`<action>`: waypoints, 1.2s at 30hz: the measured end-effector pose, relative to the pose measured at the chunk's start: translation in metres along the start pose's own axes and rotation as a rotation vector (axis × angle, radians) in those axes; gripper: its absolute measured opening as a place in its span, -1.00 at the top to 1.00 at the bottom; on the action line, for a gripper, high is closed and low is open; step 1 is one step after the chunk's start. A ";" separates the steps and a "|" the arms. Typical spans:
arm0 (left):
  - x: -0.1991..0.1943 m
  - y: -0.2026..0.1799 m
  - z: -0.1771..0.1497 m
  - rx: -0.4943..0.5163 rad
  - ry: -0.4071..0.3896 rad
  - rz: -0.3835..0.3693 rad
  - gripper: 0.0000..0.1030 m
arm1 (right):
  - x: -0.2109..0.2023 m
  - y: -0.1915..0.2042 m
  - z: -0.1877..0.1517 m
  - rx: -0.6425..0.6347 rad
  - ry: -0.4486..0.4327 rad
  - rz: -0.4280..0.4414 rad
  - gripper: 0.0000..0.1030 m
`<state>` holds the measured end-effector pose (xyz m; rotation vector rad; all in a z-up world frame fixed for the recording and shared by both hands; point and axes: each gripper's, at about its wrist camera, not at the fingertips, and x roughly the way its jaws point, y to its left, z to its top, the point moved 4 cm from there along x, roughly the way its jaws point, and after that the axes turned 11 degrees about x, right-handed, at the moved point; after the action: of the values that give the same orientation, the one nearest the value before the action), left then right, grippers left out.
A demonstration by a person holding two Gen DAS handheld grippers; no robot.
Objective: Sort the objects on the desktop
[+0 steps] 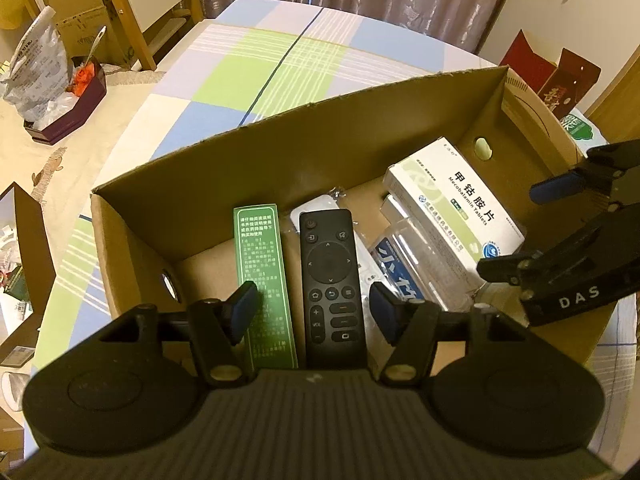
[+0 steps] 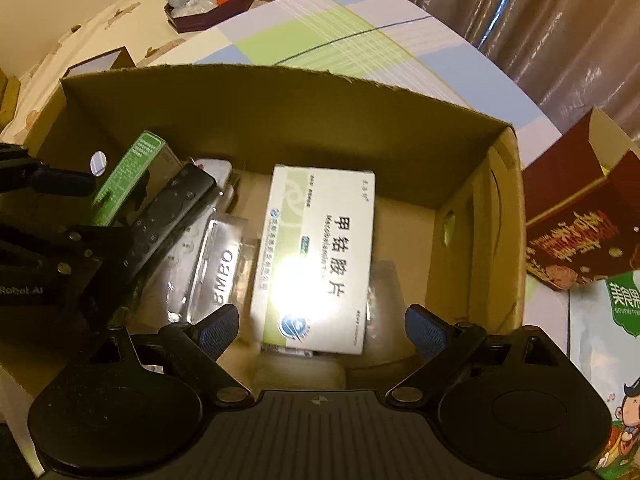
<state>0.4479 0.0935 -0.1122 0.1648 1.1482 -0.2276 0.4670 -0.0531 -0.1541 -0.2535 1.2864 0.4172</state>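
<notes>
Both grippers hang spread and empty over the cardboard box (image 1: 280, 152).
Left gripper (image 1: 314, 312) straddles the remote (image 1: 331, 284), long axis toward twelve o'clock, walls close; right gripper (image 2: 322, 330) stands wide above the white medicine box (image 2: 320, 256), bare floor toward three o'clock.

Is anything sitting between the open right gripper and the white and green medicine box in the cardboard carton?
Nothing visible does. The white and green medicine box lies on top of the other items in the brown cardboard carton, directly below the open right gripper. The left gripper is off to the side, over the black remote control.
</notes>
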 end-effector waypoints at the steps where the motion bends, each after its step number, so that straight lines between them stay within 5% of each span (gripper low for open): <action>1: -0.001 -0.001 0.000 0.002 -0.002 0.003 -0.24 | -0.001 0.000 -0.001 -0.003 -0.001 -0.002 -0.80; 25: -0.022 -0.017 -0.004 0.052 -0.006 0.053 -0.36 | -0.013 -0.007 -0.019 0.038 0.036 -0.007 -0.80; 36: -0.043 -0.025 -0.013 0.048 -0.032 0.077 -0.36 | -0.038 -0.010 -0.035 0.077 -0.015 0.003 -0.80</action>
<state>0.4132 0.0766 -0.0779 0.2461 1.1031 -0.1893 0.4324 -0.0820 -0.1276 -0.1830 1.2857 0.3710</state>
